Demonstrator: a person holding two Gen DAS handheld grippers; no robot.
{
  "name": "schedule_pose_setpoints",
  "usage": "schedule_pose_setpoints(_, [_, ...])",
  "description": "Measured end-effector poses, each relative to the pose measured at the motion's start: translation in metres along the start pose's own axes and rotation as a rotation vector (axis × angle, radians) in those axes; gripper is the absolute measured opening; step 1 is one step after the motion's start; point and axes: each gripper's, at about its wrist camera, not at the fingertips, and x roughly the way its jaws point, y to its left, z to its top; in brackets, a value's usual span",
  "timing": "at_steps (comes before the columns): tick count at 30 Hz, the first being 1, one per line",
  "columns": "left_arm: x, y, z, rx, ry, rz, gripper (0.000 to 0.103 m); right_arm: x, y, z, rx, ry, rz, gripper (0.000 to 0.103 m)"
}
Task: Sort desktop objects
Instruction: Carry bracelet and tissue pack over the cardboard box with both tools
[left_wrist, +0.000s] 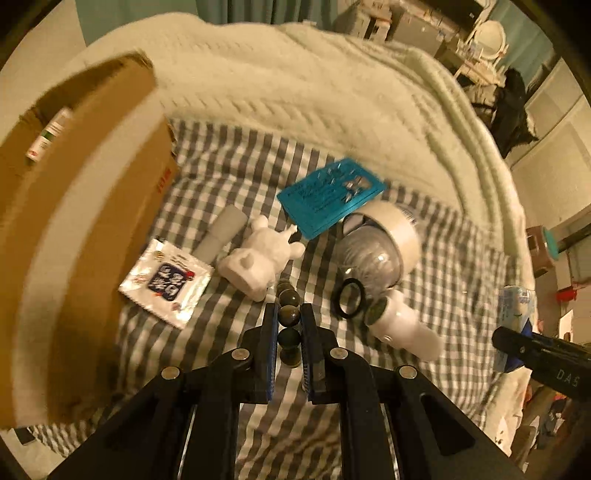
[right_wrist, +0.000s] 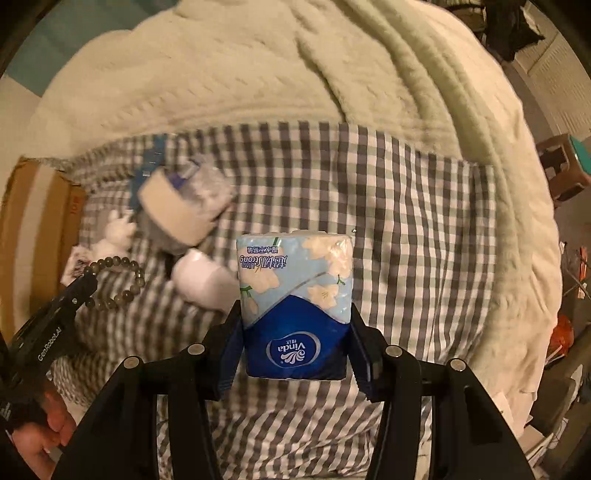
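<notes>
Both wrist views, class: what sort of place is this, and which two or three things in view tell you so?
Most likely a bedroom, with the sorting done on a bed. A gingham sheet covers the soft surface, a cream knitted blanket is heaped behind it, and a white dressing-table mirror stands at the far wall.
</notes>
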Motion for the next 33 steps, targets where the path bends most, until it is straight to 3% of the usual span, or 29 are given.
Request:
schedule_pose_setpoints(3, [-0.018, -0.012, 0.007, 0.000, -0.037, -0.019, 0.011, -0.023, 0.007, -0.008, -0.002, -0.038, 0.034, 0.050])
schedule_pose_setpoints(9, [-0.076, -0.008, 0.003, 0.000, -0.133, -0.055, 0.011, -0.073, 0.060, -0.028, -0.028, -0.131, 0.110, 0.050])
schedule_pose_setpoints(16, [-0.157, 0.028, 0.009, -0.017, -0.240, -0.081, 0.011, -0.126, 0.129, -0.052, -0.089, -0.261, 0.162, 0.050])
schedule_pose_setpoints(21, [-0.199, 0.066, 0.019, -0.009, -0.295, -0.032, 0.011, -0.159, 0.178, -0.066, -0.127, -0.324, 0.217, 0.050])
schedule_pose_setpoints(28, [-0.227, 0.130, 0.037, -0.012, -0.323, 0.032, 0.011, -0.162, 0.258, -0.070, -0.214, -0.351, 0.277, 0.050])
schedule_pose_setpoints(33, [-0.223, 0.161, 0.041, -0.009, -0.332, 0.065, 0.011, -0.150, 0.305, -0.066, -0.289, -0.347, 0.275, 0.050])
